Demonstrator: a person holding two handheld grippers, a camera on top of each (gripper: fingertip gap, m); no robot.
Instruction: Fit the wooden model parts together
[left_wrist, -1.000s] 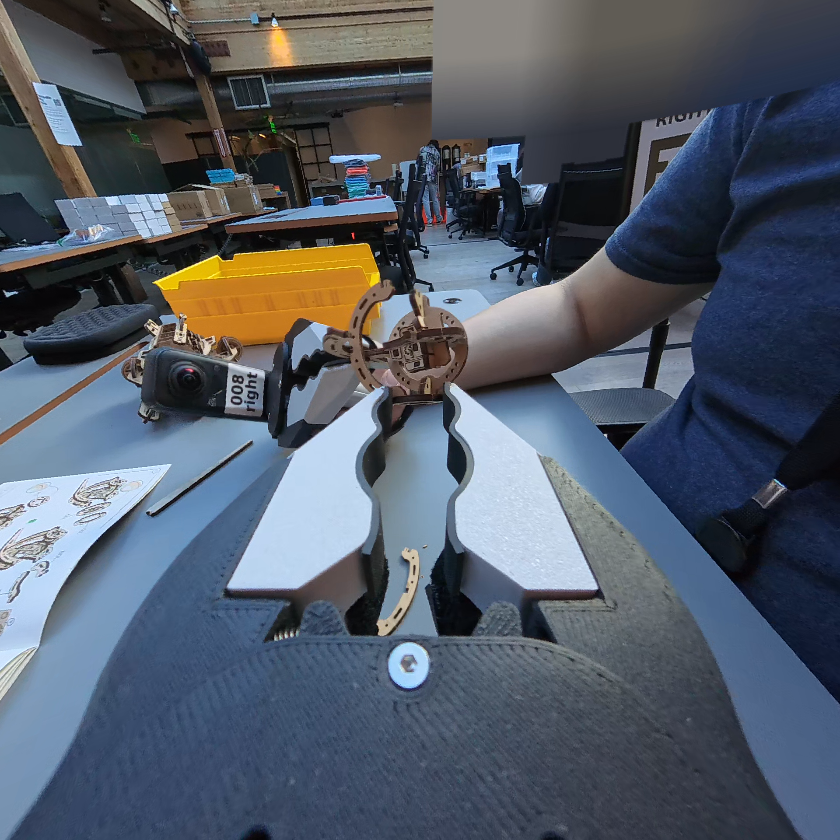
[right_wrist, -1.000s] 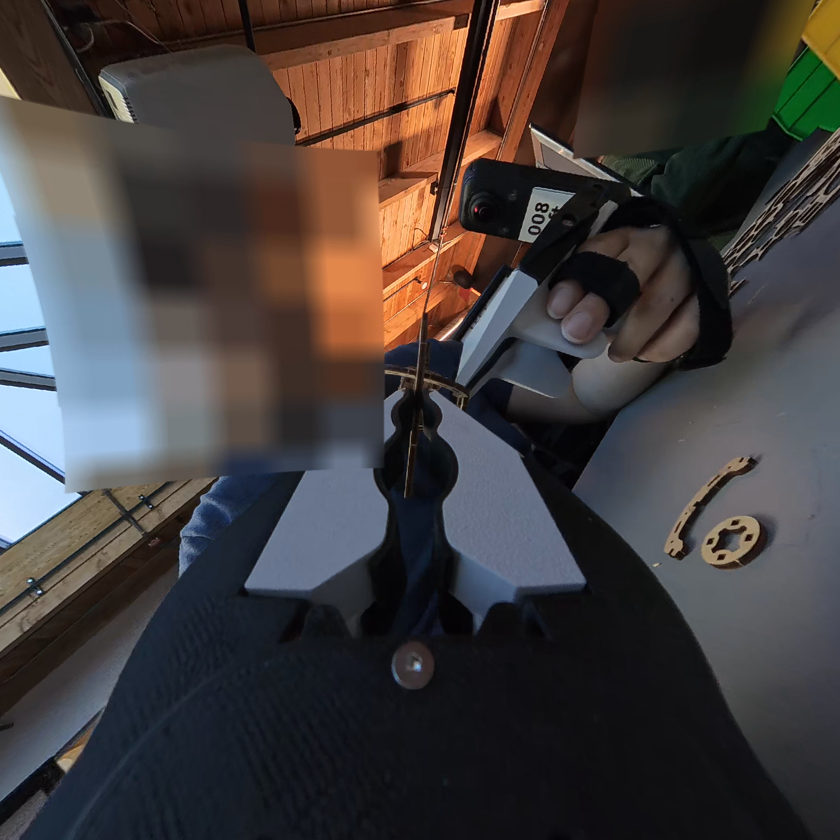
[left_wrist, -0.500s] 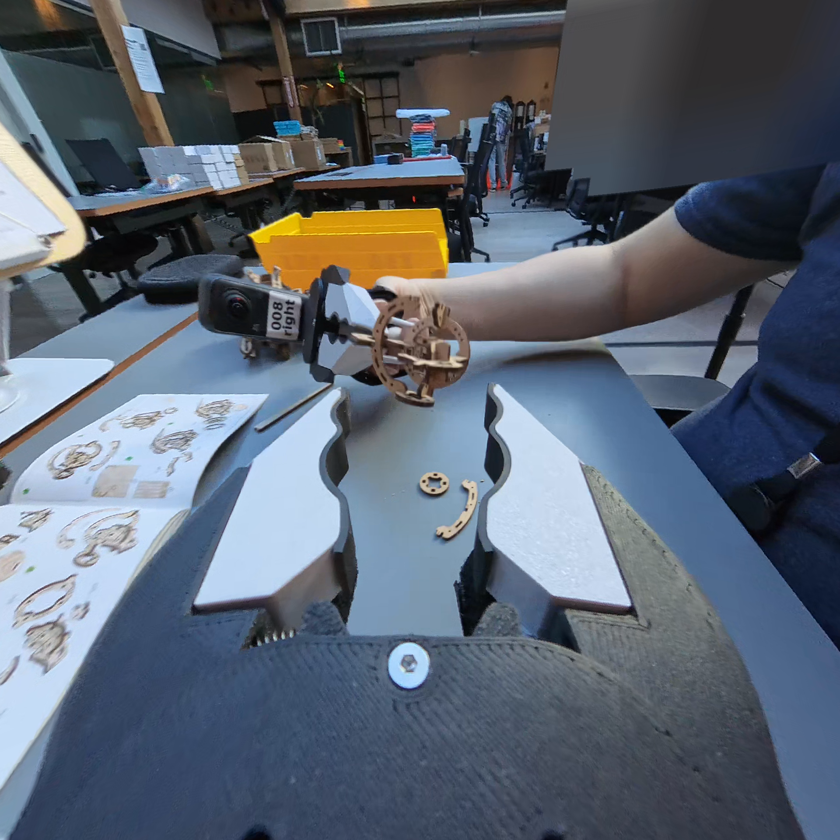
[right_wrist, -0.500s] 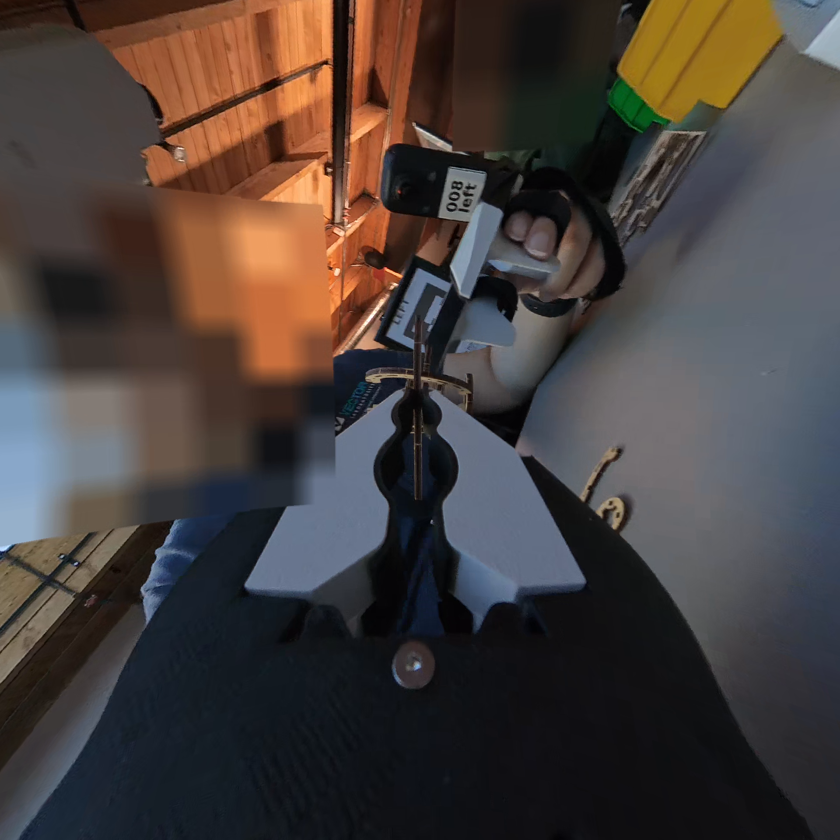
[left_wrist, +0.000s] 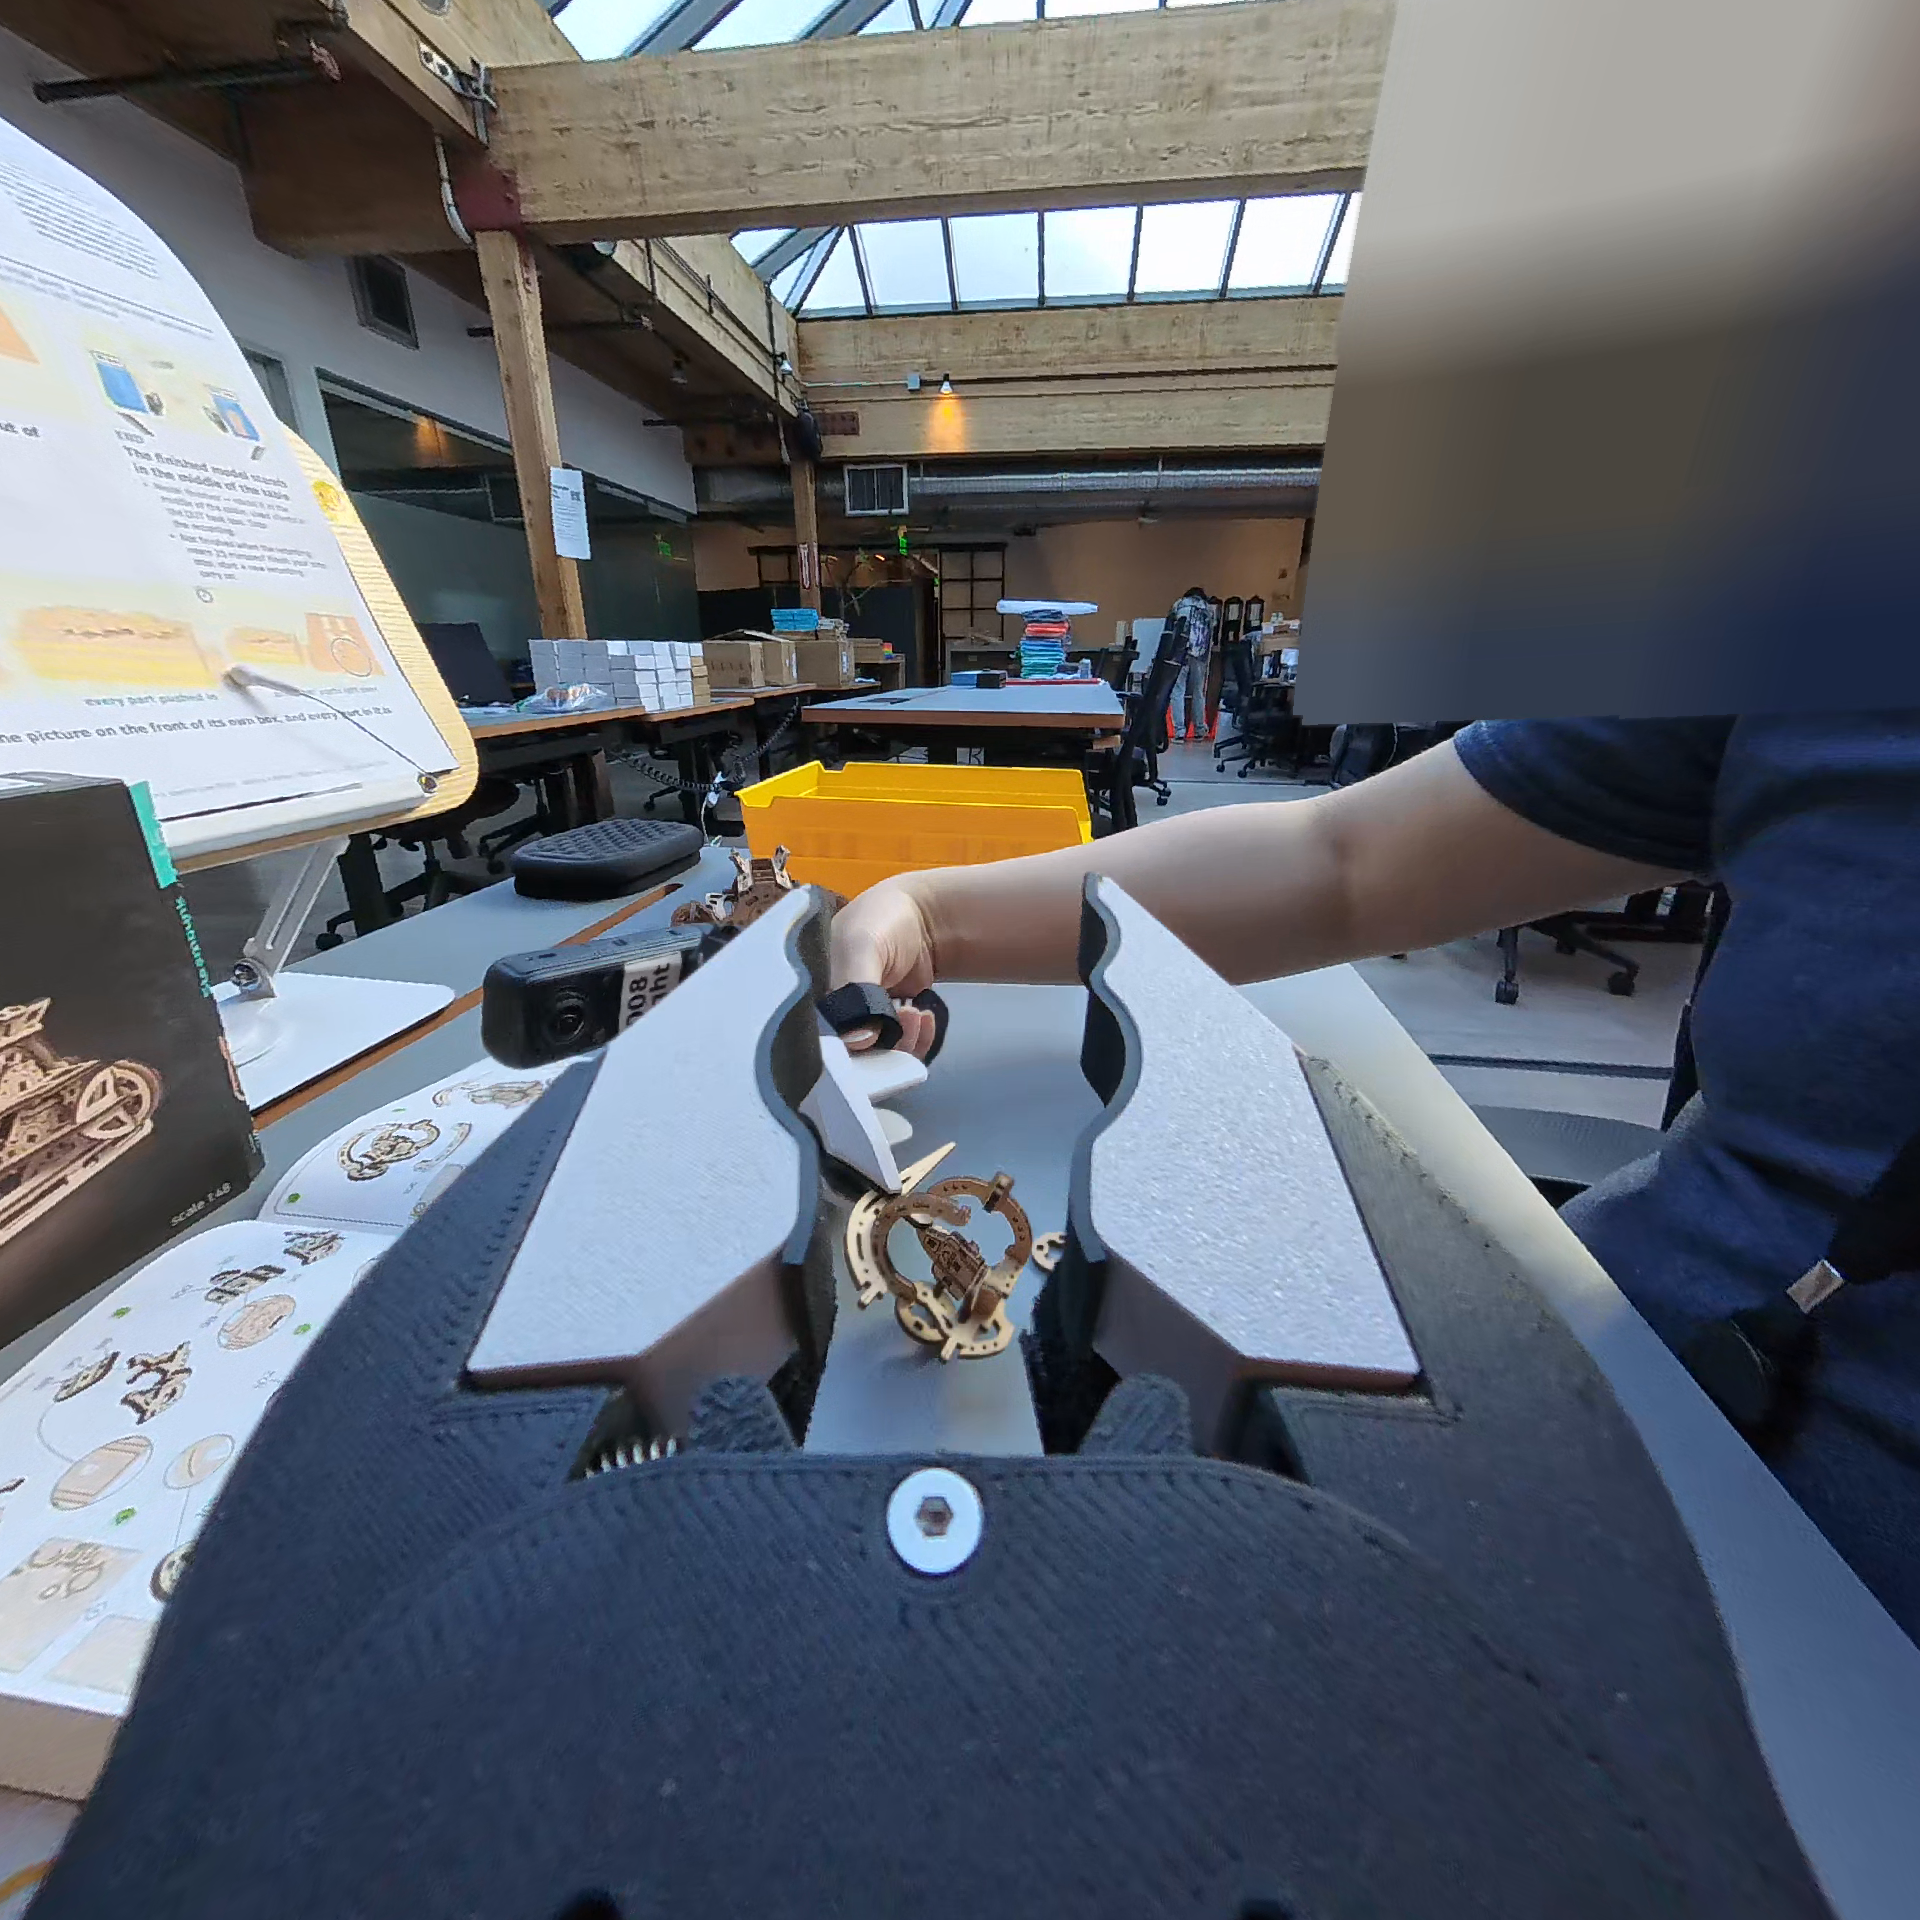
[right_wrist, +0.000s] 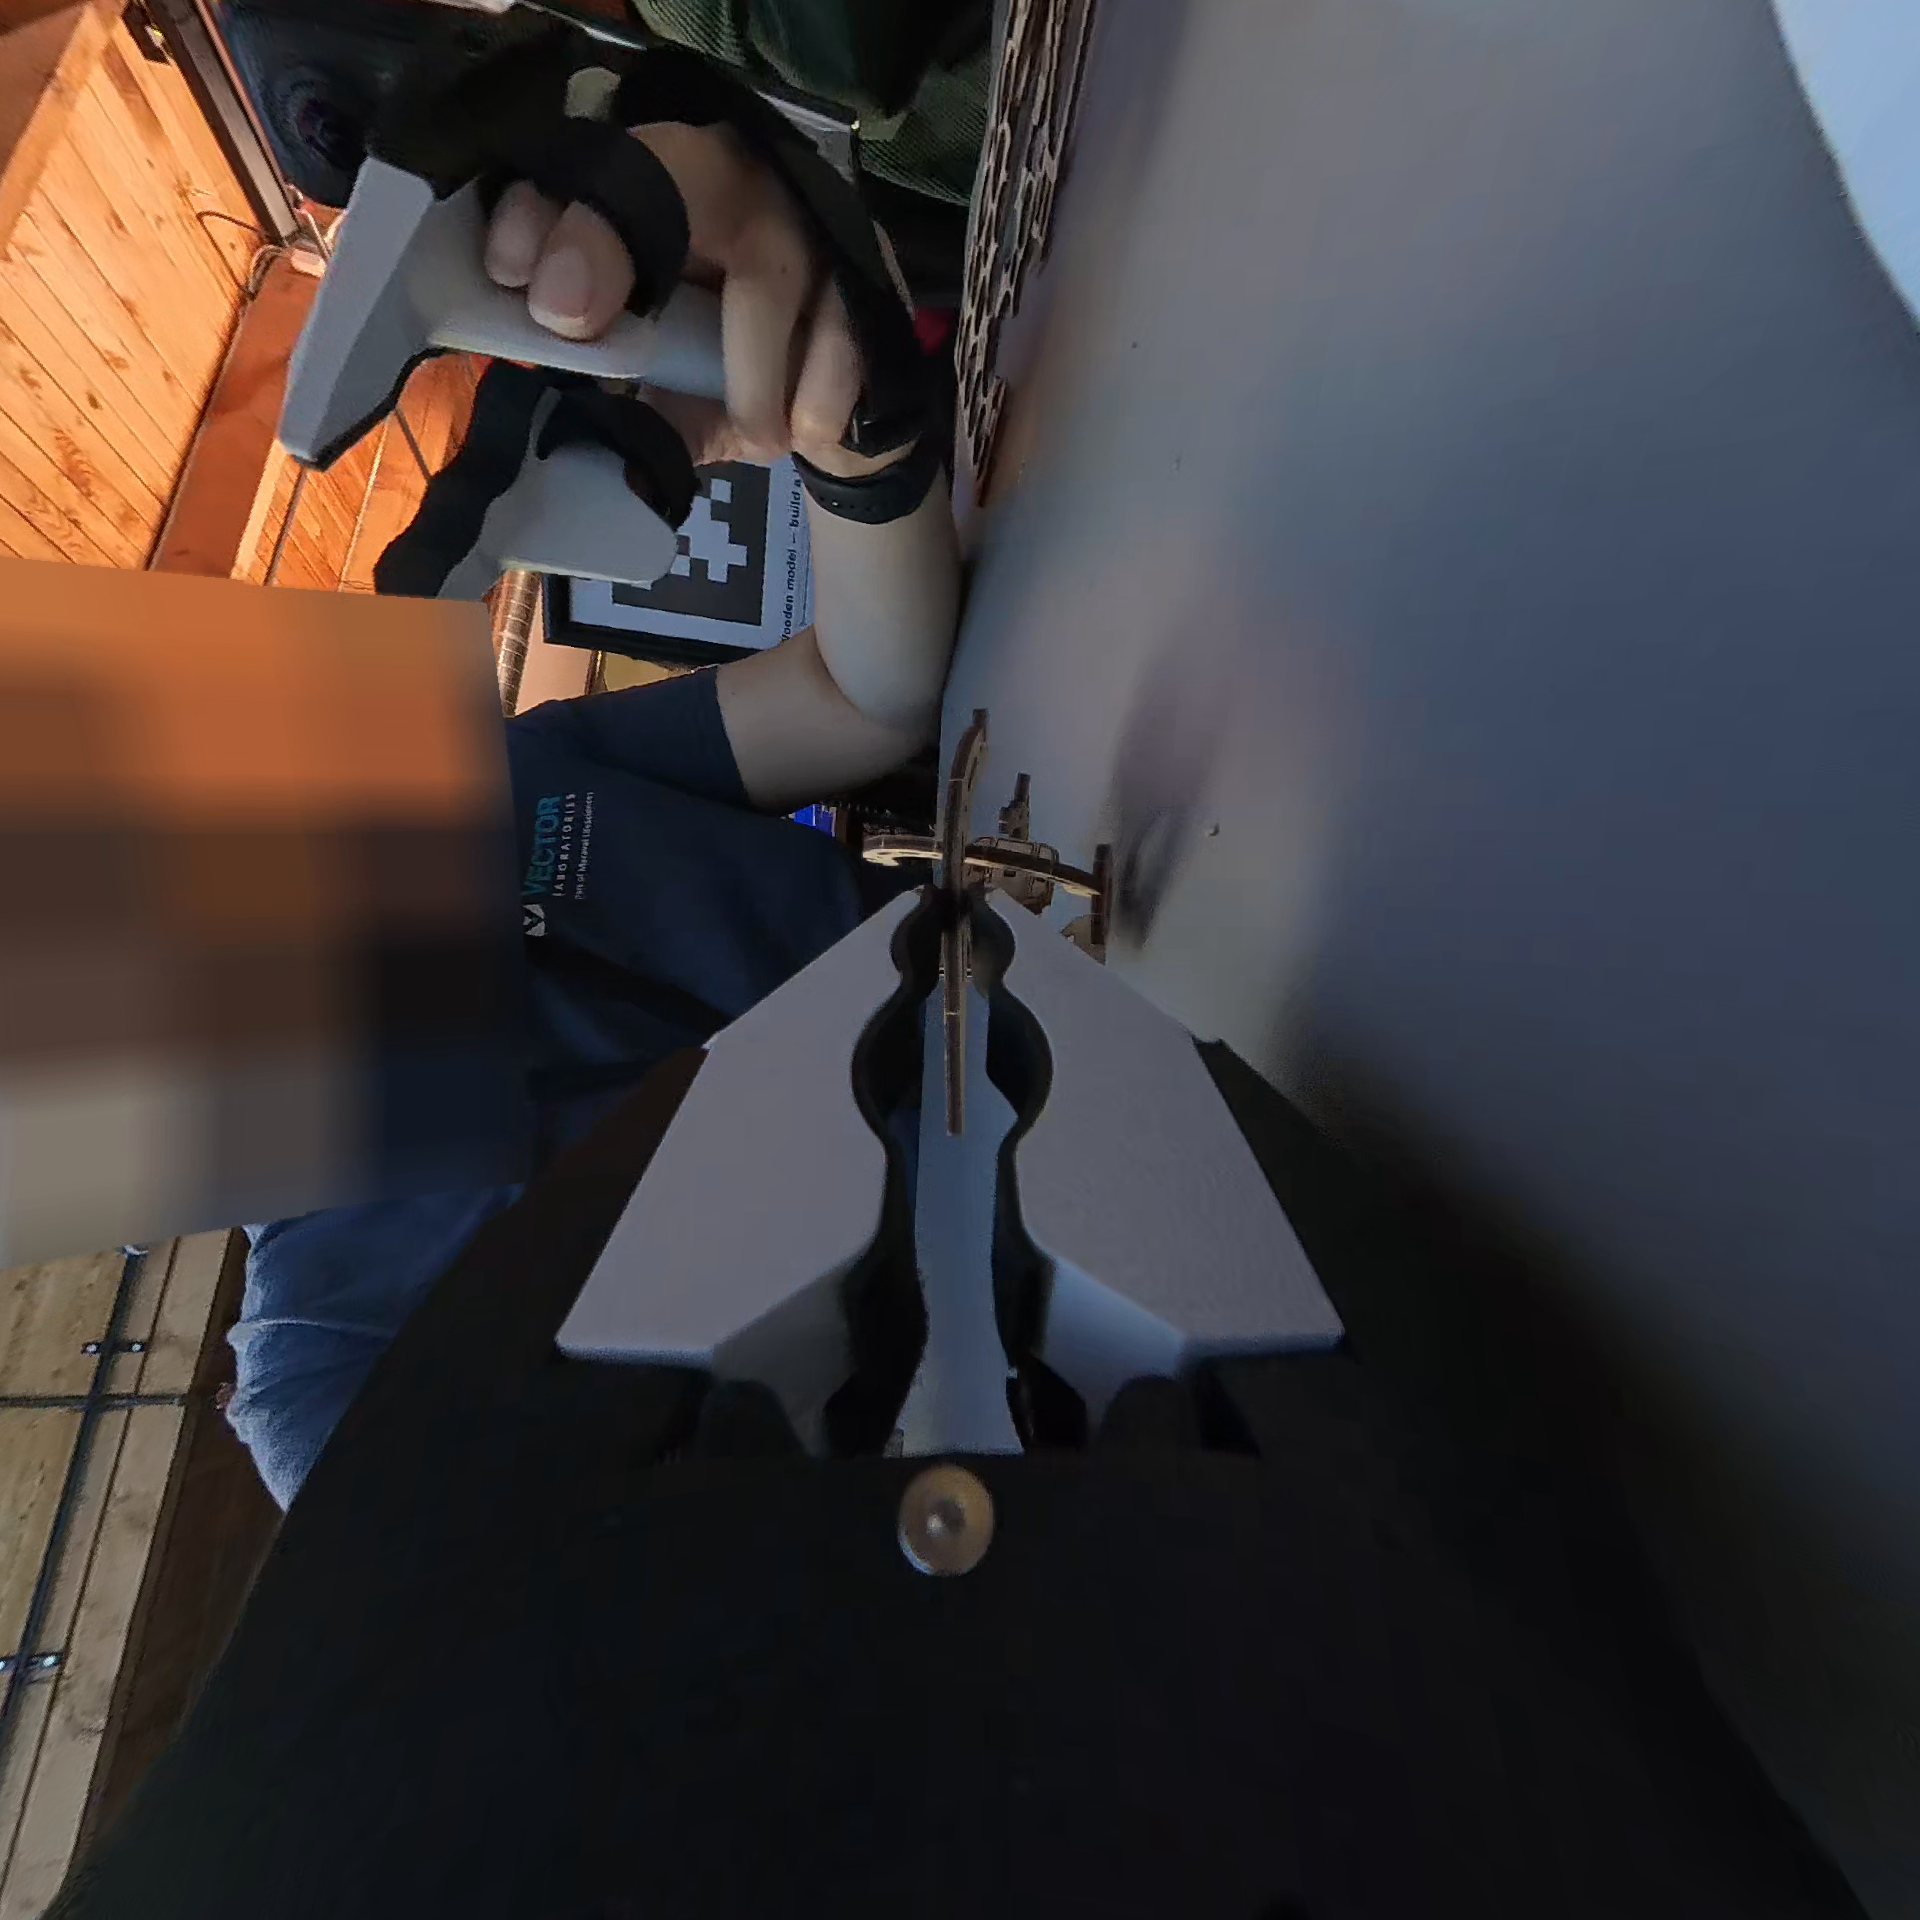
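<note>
The wooden ring assembly (left_wrist: 940, 1262) sits low on the grey table (left_wrist: 1382, 1049), seemingly touching it, between my left gripper's spread fingers. My left gripper (left_wrist: 951, 904) is open and empty. My right gripper (right_wrist: 948, 914) is shut on a curved wooden arc of the assembly (right_wrist: 987, 862), seen edge-on; the grey table (right_wrist: 1455, 727) fills the right side of that view. In the left wrist view the right gripper's white finger (left_wrist: 862, 1127) reaches the assembly from the upper left. A small loose wooden piece (left_wrist: 1049, 1247) lies beside the assembly.
An open instruction booklet (left_wrist: 156, 1455), a black model box (left_wrist: 94, 1039) and a sheet on a stand (left_wrist: 156, 468) are at the left. A yellow bin (left_wrist: 914, 821), a black pad (left_wrist: 608, 852) and another wooden model (left_wrist: 743, 894) stand behind. The person's arm (left_wrist: 1247, 883) crosses from the right. The gap from one gripper's tips to the other's is roughly 15 cm.
My left gripper let go of the assembly, opened wide and drew back. My right gripper carried the assembly down to the table between the left fingers.
</note>
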